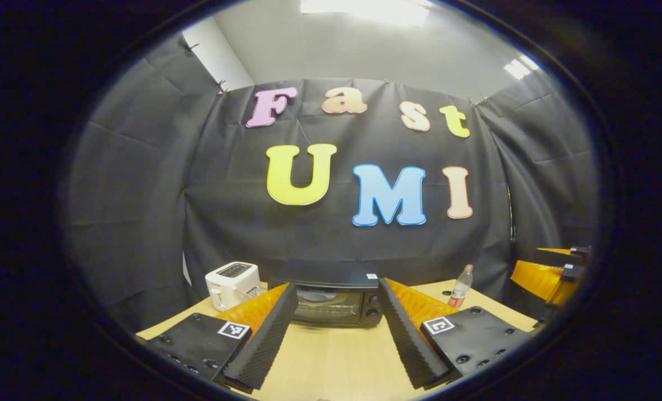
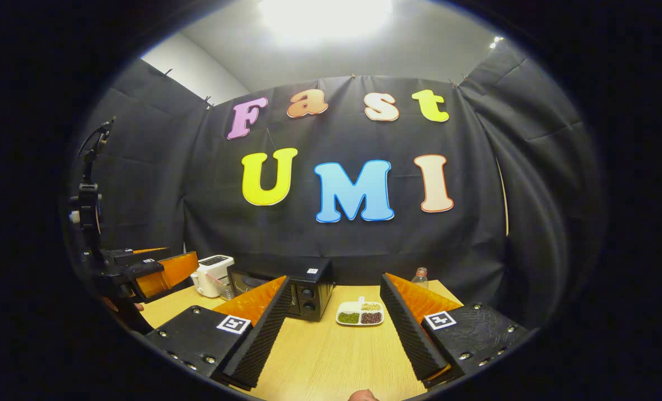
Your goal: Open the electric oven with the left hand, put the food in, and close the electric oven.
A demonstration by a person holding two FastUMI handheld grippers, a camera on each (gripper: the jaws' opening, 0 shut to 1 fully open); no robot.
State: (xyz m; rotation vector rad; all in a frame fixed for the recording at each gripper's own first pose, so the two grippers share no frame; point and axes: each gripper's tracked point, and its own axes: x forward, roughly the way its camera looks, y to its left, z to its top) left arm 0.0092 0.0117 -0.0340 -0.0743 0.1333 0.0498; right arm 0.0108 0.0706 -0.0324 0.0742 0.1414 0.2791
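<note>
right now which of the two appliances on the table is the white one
The toaster, left of the oven. It is white with slots on top; the oven is black with a glass door and knobs.

Table (image 2: 331, 351): pale wood-grain, smooth, satin. Electric oven (image 1: 331, 303): black casing, glossy glass door. Toaster (image 1: 232, 284): white glossy plastic. Bottle (image 1: 461, 289): clear plastic. Divided plate (image 2: 360, 314): white, glossy. Left gripper pads (image 1: 264, 340): ribbed, matt, rubbery look.
</note>
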